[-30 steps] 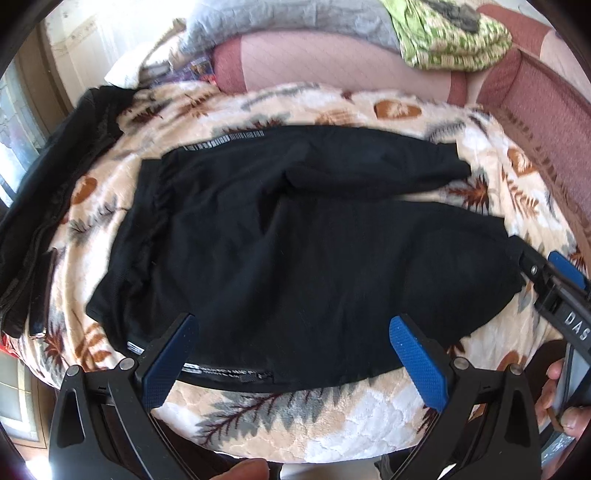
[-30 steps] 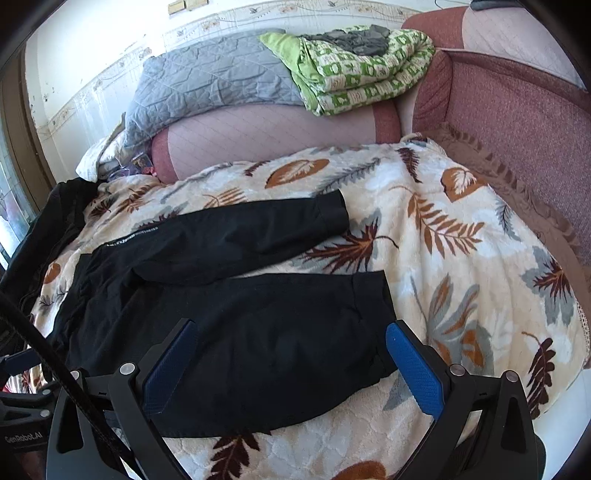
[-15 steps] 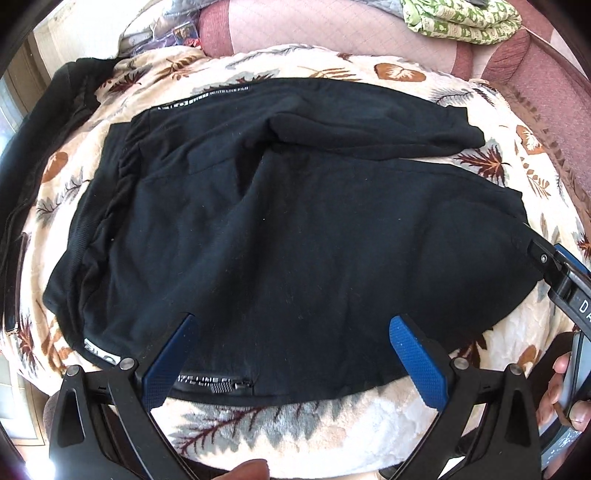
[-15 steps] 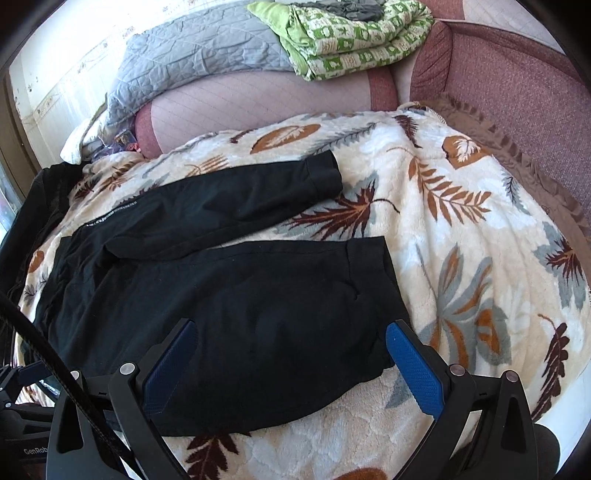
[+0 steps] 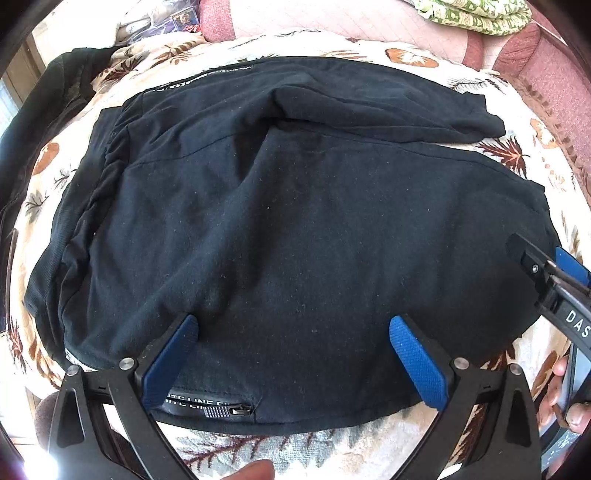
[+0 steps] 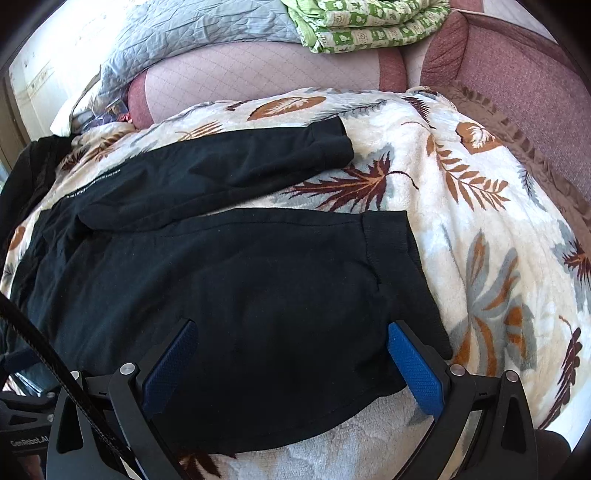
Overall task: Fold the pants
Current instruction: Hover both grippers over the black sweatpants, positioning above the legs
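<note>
Black pants (image 5: pixel 280 221) lie flat on a leaf-print blanket (image 5: pixel 332 443), waistband to the left, two legs running right. The near leg ends in a hem (image 6: pixel 391 258); the far leg (image 6: pixel 221 170) lies behind it. My left gripper (image 5: pixel 291 339) is open, low over the near edge by a zipped pocket (image 5: pixel 225 410). My right gripper (image 6: pixel 291 343) is open, low over the near leg close to its hem. The right gripper also shows at the right edge of the left wrist view (image 5: pixel 554 280).
A pink sofa back (image 6: pixel 258 74) rises behind the blanket, with a grey quilt (image 6: pixel 184 33) and a folded green blanket (image 6: pixel 369 22) on top. A dark garment (image 5: pixel 44 110) lies at the far left. The sofa arm (image 6: pixel 517 92) bounds the right side.
Both grippers have moved forward and down toward the pants, which now fill more of each view. Both stay open. The pants have not moved.
</note>
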